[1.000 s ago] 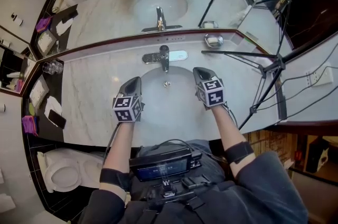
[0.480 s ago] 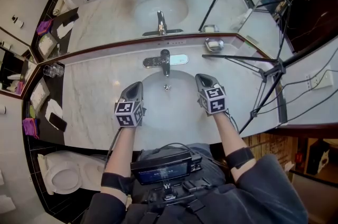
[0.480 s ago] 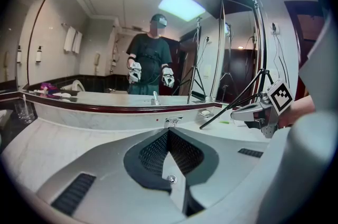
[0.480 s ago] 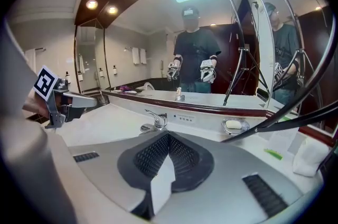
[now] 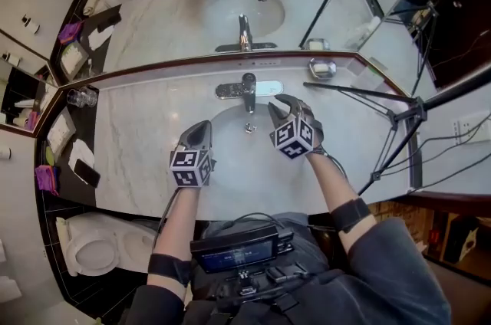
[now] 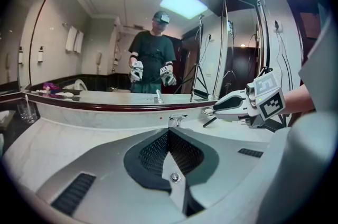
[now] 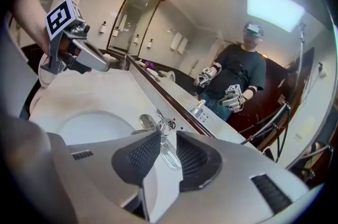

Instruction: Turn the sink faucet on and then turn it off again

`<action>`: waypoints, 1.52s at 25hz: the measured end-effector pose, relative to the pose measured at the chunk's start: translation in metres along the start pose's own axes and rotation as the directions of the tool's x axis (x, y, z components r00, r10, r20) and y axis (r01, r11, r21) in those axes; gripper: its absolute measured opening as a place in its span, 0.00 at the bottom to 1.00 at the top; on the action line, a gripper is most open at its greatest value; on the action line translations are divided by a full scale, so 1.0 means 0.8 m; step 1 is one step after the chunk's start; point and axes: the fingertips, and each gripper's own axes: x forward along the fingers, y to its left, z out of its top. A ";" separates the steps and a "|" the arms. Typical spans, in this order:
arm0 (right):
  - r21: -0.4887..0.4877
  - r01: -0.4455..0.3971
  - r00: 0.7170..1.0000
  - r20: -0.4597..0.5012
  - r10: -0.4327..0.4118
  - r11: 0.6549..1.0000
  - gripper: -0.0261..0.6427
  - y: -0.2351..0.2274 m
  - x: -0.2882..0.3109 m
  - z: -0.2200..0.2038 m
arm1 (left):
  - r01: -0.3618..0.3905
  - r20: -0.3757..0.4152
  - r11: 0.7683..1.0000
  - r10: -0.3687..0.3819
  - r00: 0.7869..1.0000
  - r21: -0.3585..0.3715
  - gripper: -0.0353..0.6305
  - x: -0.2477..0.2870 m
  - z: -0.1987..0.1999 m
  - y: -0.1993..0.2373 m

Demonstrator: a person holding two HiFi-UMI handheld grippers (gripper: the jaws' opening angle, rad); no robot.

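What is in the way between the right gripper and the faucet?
Nothing visible. The right gripper hangs over the sink basin with the faucet just beyond its jaws, and only bare basin lies between them. Its jaws have just been opening, and nothing is between them yet.

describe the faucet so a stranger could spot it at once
On the marble counter below the wide mirror, find the oval basin. At its back edge stands the faucet, a chrome spout on a long chrome plate; the identical one above it is only a reflection.
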 end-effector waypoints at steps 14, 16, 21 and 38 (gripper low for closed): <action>-0.384 -0.135 0.989 -0.111 0.100 0.913 0.39 0.034 0.114 0.033 | -0.026 -0.024 1.000 0.025 0.999 -0.018 0.06 0.009 -0.013 0.024; -0.401 -0.148 0.987 -0.121 0.108 0.904 0.39 0.037 0.125 0.034 | -0.029 -0.028 0.999 0.028 0.999 -0.021 0.06 0.009 -0.015 0.027; -0.473 -0.200 0.977 -0.160 0.140 0.858 0.36 0.052 0.142 0.029 | -0.037 -0.041 0.999 0.036 0.999 -0.032 0.06 0.009 -0.022 0.034; -0.486 -0.187 0.978 -0.171 0.117 0.854 0.30 0.060 0.143 0.022 | -0.023 -0.056 0.999 0.021 0.998 -0.043 0.06 0.020 -0.032 0.028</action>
